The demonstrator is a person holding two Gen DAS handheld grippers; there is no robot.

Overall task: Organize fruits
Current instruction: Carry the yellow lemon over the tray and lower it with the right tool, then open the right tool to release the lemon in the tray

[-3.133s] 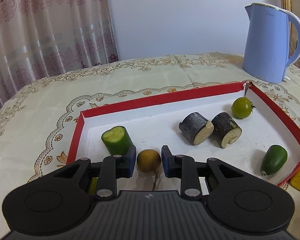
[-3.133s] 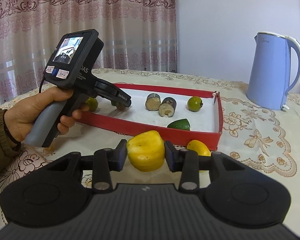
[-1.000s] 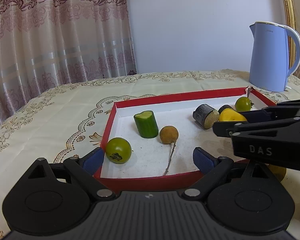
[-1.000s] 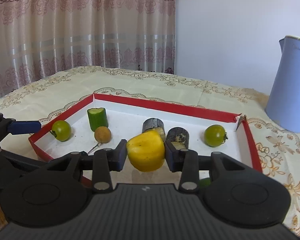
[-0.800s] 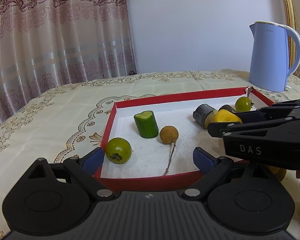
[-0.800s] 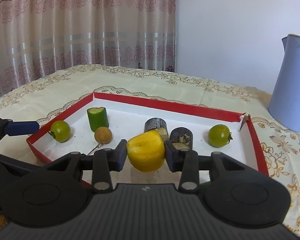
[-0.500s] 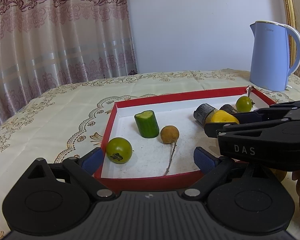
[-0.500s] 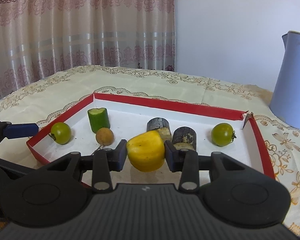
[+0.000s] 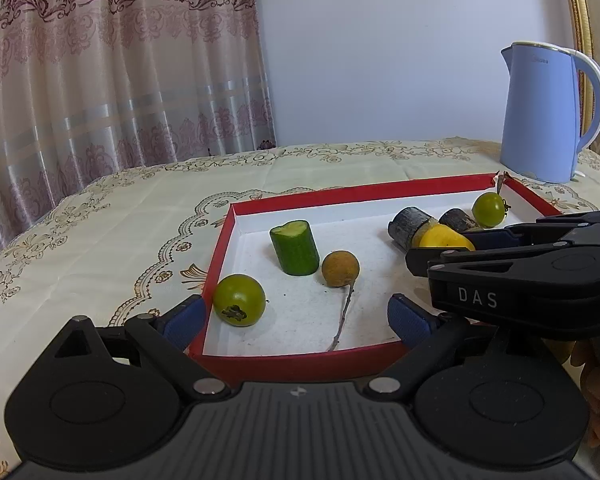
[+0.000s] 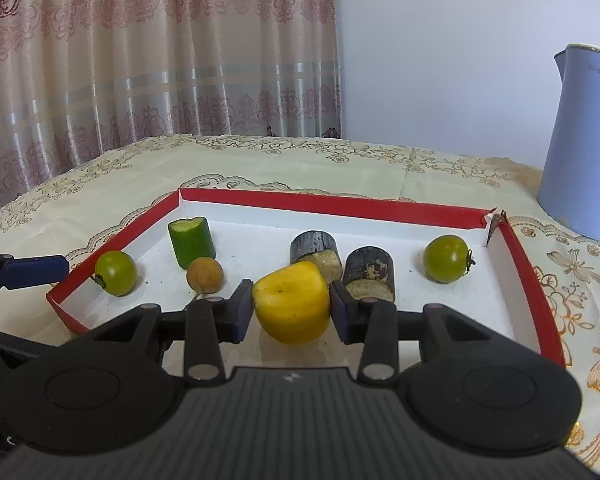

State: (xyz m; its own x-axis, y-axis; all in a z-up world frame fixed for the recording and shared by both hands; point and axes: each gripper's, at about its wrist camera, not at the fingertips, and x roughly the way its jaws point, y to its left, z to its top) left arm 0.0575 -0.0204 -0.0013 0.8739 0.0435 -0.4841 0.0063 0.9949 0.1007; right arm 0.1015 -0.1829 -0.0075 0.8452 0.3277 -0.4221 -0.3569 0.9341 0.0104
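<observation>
My right gripper (image 10: 291, 309) is shut on a yellow fruit (image 10: 291, 307) and holds it over the near middle of the red-rimmed white tray (image 10: 332, 203); the fruit also shows in the left wrist view (image 9: 444, 238). In the tray lie a cucumber piece (image 10: 191, 240), a brown longan (image 10: 205, 275), a green tomato (image 10: 116, 273) at the left, two dark cane chunks (image 10: 315, 251) (image 10: 370, 270) and a second green tomato (image 10: 446, 258). My left gripper (image 9: 298, 316) is open and empty at the tray's (image 9: 296, 360) near left corner.
A blue electric kettle (image 10: 584, 144) stands on the patterned tablecloth (image 9: 100, 232) right of the tray and shows in the left wrist view too (image 9: 548, 116). Curtains (image 10: 152, 60) hang behind the table. The right tool's black body (image 9: 532, 276) crosses the tray's right side.
My right gripper has carried the yellow fruit further in over the tray and lower. My left gripper stays open at the tray's near edge.
</observation>
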